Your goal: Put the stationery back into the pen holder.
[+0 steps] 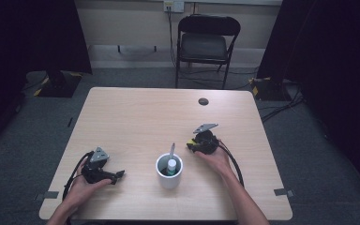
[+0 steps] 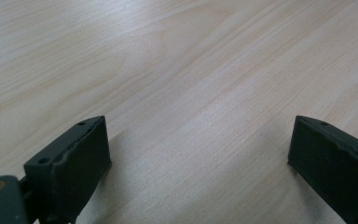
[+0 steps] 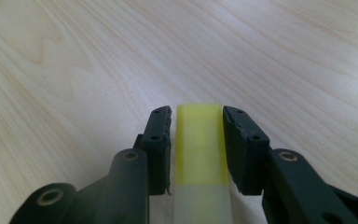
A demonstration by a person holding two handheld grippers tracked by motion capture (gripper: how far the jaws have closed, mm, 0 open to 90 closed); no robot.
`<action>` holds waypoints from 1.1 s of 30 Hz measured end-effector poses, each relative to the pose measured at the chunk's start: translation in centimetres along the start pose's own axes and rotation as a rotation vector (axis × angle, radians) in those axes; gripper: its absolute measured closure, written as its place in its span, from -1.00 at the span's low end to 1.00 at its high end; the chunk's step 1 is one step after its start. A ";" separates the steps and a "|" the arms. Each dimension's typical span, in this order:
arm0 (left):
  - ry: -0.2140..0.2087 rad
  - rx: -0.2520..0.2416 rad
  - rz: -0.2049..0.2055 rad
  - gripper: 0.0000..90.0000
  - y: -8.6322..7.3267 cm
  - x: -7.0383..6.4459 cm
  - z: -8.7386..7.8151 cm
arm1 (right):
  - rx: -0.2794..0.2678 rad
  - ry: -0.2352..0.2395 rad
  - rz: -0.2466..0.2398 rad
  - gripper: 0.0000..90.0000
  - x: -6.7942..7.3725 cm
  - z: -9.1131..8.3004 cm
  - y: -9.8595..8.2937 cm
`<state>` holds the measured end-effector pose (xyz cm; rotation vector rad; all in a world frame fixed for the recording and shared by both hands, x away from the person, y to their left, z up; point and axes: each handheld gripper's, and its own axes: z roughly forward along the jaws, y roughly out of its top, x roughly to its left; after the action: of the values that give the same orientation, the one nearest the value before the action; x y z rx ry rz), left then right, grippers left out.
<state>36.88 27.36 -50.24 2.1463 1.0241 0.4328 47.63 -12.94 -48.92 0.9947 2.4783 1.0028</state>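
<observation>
A white cup (image 1: 169, 176) stands near the table's front middle, with a white-capped item and a thin pale stick poking out of it. My right gripper (image 1: 191, 145) rests just right of the cup, shut on a yellow highlighter (image 3: 199, 144), whose yellow end sits flush between the two black jaws with a paler barrel running back toward the camera. My left gripper (image 1: 118, 176) lies at the front left, pointing right toward the cup. In the left gripper view its jaws stand wide apart over bare wood, so the left gripper (image 2: 199, 142) is open and holds nothing.
The light wooden table (image 1: 136, 117) has a dark round cable port (image 1: 203, 101) near its back edge. A black folding chair (image 1: 207, 42) stands behind the table. Black cables trail from both grippers toward the front edge.
</observation>
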 end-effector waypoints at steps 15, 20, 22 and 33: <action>0.000 0.000 -0.001 -0.89 0.0 0.0 0.0 | 0.006 0.014 0.017 0.49 0.2 -0.4 -0.2; 0.000 0.000 -0.001 -0.89 0.0 0.0 0.0 | -0.025 0.011 0.040 0.49 -0.1 -1.2 -0.7; 0.001 -0.001 -0.001 -0.89 0.0 0.0 0.0 | -0.037 0.008 0.044 0.49 -0.2 -1.7 -0.9; 0.000 0.000 0.000 -0.89 0.0 0.0 0.0 | -0.122 0.024 0.069 0.49 0.0 -4.0 -0.4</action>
<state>36.89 27.35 -50.25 2.1459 1.0245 0.4331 45.51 -15.18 -46.31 1.0414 2.3834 1.1792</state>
